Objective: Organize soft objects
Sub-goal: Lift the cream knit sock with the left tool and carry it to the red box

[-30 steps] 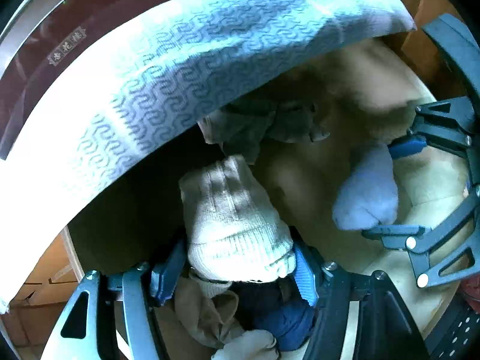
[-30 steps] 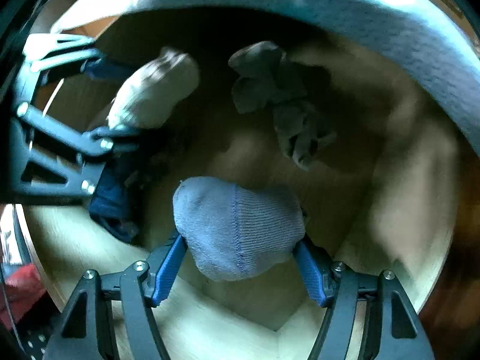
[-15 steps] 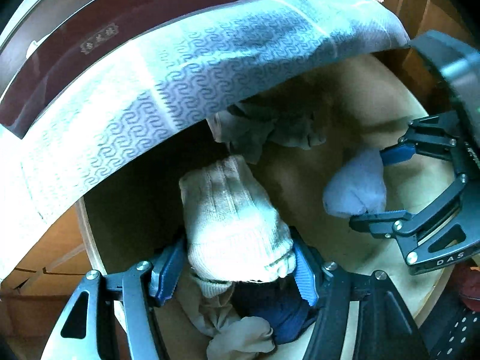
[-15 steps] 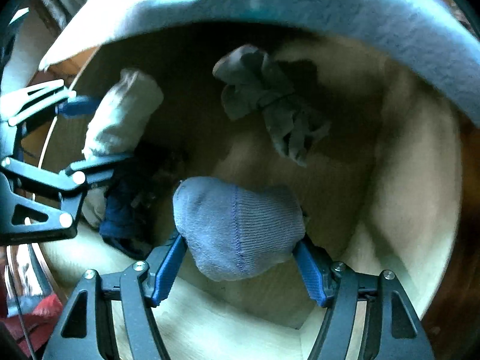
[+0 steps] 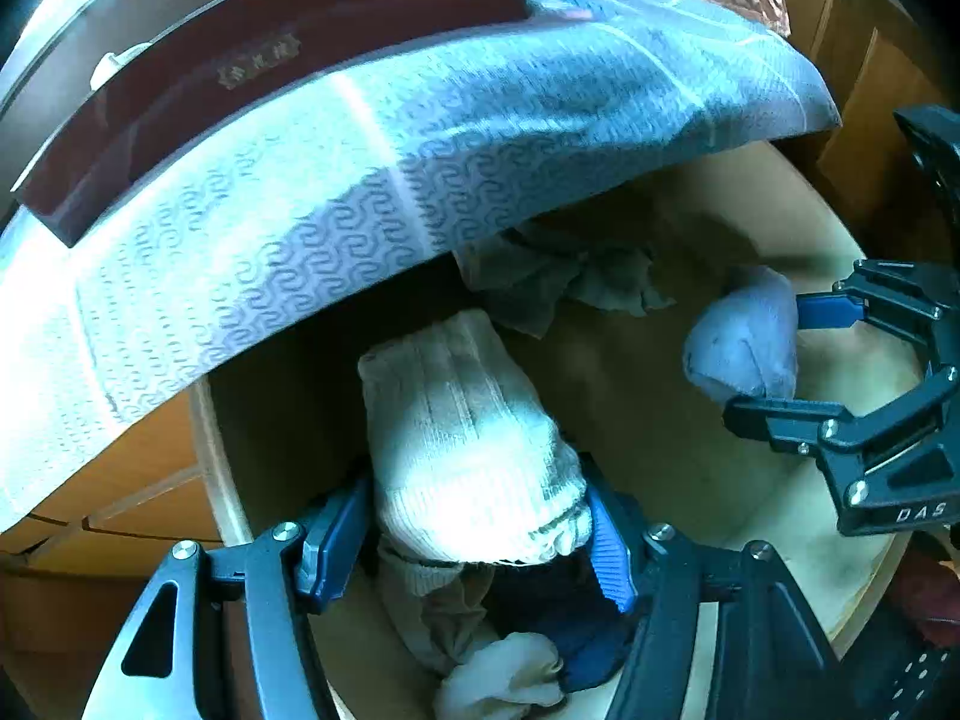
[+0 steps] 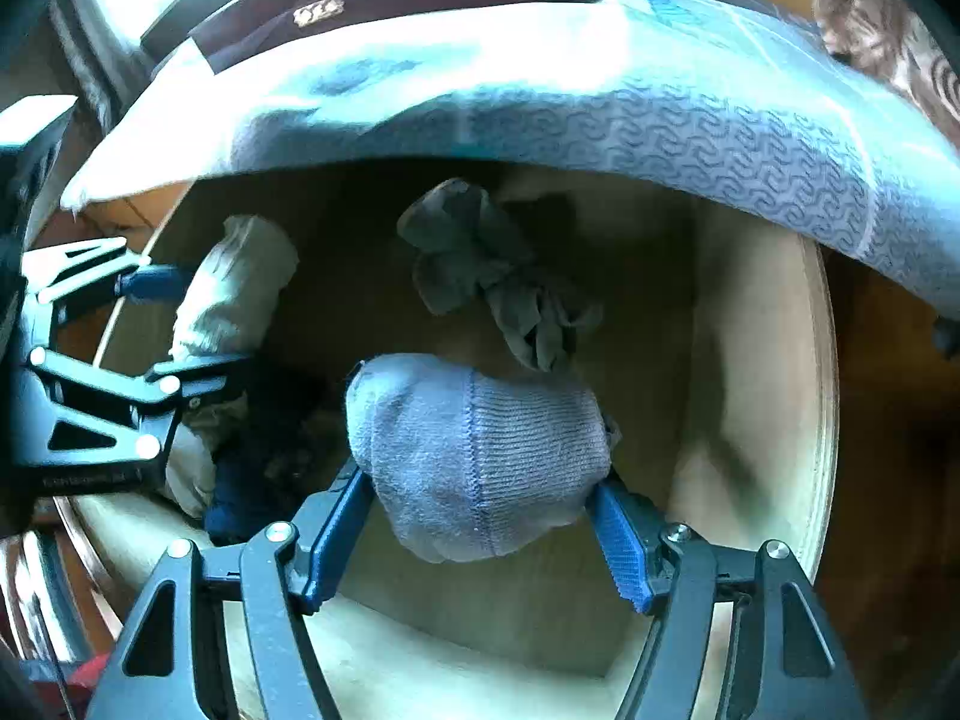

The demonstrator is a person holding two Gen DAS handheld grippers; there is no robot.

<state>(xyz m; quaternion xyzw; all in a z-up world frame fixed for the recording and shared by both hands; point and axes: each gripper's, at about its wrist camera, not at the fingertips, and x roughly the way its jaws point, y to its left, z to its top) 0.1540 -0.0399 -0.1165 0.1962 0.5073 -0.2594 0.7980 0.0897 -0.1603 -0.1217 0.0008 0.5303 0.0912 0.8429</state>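
- My left gripper [image 5: 480, 531] is clamped on a cream ribbed sock [image 5: 468, 444], blue pads pressing both flanks near its bunched lower end; the toe stands up over the drawer [image 6: 762, 396].
- My right gripper [image 6: 483, 531] is clamped likewise on a grey-blue sock [image 6: 480, 450], held above the drawer's bare right half.
- Handling, as I judge it: both socks are light, soft knit that squashes under the pads. No risk of breakage, some risk of slipping if only one layer is pinched. Take hold across the thick middle of the bundle, not the loose cuff.
- Just below the cream sock, at the drawer's near-left corner, lies a heap: a navy piece [image 5: 570, 624], a tan one [image 5: 432, 606] and a pale wad [image 5: 504, 684]. Whether these are pairs or singles I cannot tell; that corner is dark.
- Toward the drawer's back wall, a crumpled grey sock bundle [image 6: 492, 276] rests on the floor, well apart from both grippers.
- Above the drawer's back edge hangs a blue patterned cloth [image 5: 372, 192], with a dark red box [image 5: 288, 60] sitting on it.
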